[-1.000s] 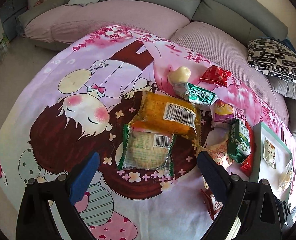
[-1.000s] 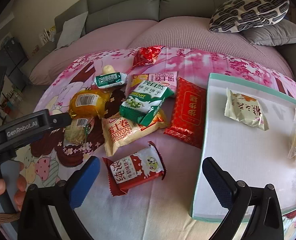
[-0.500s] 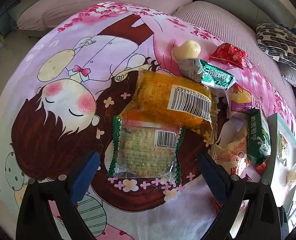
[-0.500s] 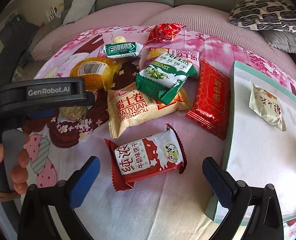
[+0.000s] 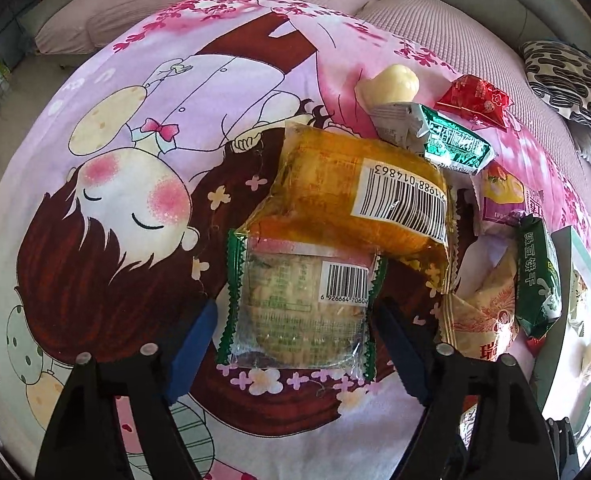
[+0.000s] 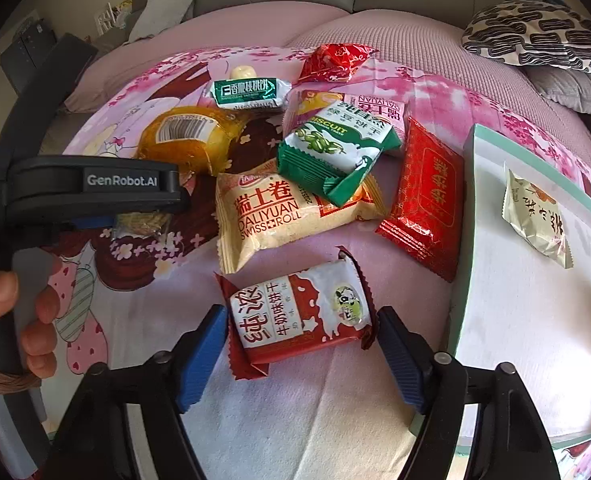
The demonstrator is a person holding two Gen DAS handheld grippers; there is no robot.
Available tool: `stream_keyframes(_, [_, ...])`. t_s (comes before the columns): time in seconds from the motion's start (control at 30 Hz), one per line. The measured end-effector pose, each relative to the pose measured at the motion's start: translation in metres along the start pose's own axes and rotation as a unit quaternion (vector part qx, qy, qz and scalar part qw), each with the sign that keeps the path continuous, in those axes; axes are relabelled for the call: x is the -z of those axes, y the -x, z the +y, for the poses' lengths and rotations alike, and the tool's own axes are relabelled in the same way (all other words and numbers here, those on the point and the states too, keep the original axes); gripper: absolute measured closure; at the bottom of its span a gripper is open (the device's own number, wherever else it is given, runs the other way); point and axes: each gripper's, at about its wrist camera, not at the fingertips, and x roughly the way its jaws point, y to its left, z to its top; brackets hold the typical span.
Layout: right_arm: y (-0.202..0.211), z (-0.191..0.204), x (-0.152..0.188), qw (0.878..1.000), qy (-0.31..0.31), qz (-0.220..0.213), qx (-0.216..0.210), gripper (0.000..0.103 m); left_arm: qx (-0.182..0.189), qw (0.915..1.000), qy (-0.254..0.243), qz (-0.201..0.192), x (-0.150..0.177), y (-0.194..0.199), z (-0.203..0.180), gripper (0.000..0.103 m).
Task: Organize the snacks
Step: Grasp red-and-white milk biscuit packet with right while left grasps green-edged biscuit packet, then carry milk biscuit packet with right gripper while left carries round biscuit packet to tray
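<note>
Snack packets lie on a pink cartoon cloth. My left gripper (image 5: pixel 295 340) is open, its blue pads either side of a clear green-edged biscuit packet (image 5: pixel 301 306), close to it. An orange packet (image 5: pixel 351 196) lies just beyond. My right gripper (image 6: pixel 301 350) is open around a red-and-white milk biscuit packet (image 6: pixel 301 314). The left gripper's body (image 6: pixel 91 188) shows in the right wrist view, over the green-edged packet. A white tray with a green rim (image 6: pixel 471 216) at the right holds a beige packet (image 6: pixel 535 216).
A Swiss roll packet (image 6: pixel 271 212), a green biscuit packet (image 6: pixel 335 152), a red flat packet (image 6: pixel 427 200), a green-white bar (image 6: pixel 247 92) and a red candy bag (image 6: pixel 335 60) lie between. A grey sofa and a patterned cushion (image 6: pixel 535 36) stand behind.
Both grippers moved forward and down: the left one now straddles the green-edged packet, the right one the red-and-white packet. Both sets of jaws have narrowed but stay open.
</note>
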Motion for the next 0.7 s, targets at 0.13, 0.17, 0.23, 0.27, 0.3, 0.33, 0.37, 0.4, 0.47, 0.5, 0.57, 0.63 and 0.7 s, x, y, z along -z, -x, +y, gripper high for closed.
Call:
stream_keyframes(0.13, [0.002,0.000,-0.001,1.000,0.000,-0.002,0.000,0.033,0.011,0.9999,0.004,-0.003,-0.001,0.005,0.003,0.037])
stream_keyframes(0.17, [0.003,-0.001,-0.001,1.000,0.000,-0.003,0.000,0.033,0.013,0.9999,0.005,-0.004,0.000,0.007,0.004,0.042])
stream_keyframes(0.23, [0.005,-0.001,-0.001,1.000,0.000,-0.007,0.001,0.034,0.019,0.9998,0.007,-0.006,0.001,0.009,0.006,0.044])
stream_keyframes(0.27, [0.007,-0.001,-0.001,1.000,-0.001,-0.008,0.001,0.034,0.022,0.9997,0.009,-0.007,0.001,0.011,0.006,0.044])
stream_keyframes(0.3, [0.008,-0.002,-0.001,1.000,-0.002,-0.010,0.001,0.034,0.026,0.9996,0.009,-0.007,0.001,0.011,0.007,0.045])
stream_keyframes(0.33, [0.009,-0.002,-0.001,1.000,-0.003,-0.011,0.001,0.035,0.030,0.9995,0.010,-0.008,0.002,0.012,0.007,0.045])
stream_keyframes(0.37, [0.010,-0.002,-0.001,1.000,-0.003,-0.012,0.000,0.035,0.034,0.9993,0.011,-0.009,0.003,0.013,0.008,0.045])
stream_keyframes(0.4, [0.012,-0.003,-0.001,1.000,-0.004,-0.014,0.000,0.035,0.037,0.9992,0.010,-0.011,0.004,0.016,0.008,0.046])
stream_keyframes(0.47, [0.015,-0.004,-0.002,1.000,-0.008,-0.018,-0.002,0.035,0.040,0.9991,0.008,-0.015,0.004,0.021,0.007,0.046])
stream_keyframes(0.5, [0.017,-0.005,-0.002,1.000,-0.010,-0.021,-0.003,0.036,0.041,0.9990,0.007,-0.017,0.005,0.024,0.007,0.046])
stream_keyframes(0.57, [0.021,-0.007,-0.003,1.000,-0.015,-0.026,-0.005,0.036,0.043,0.9988,0.003,-0.022,0.005,0.031,0.008,0.046])
stream_keyframes(0.63, [0.026,-0.009,-0.003,0.999,-0.019,-0.032,-0.005,0.036,0.047,0.9985,0.001,-0.028,0.006,0.036,0.006,0.046])
stream_keyframes(0.7, [0.031,-0.011,-0.004,0.999,-0.024,-0.039,-0.007,0.036,0.052,0.9981,0.000,-0.034,0.007,0.043,0.005,0.046])
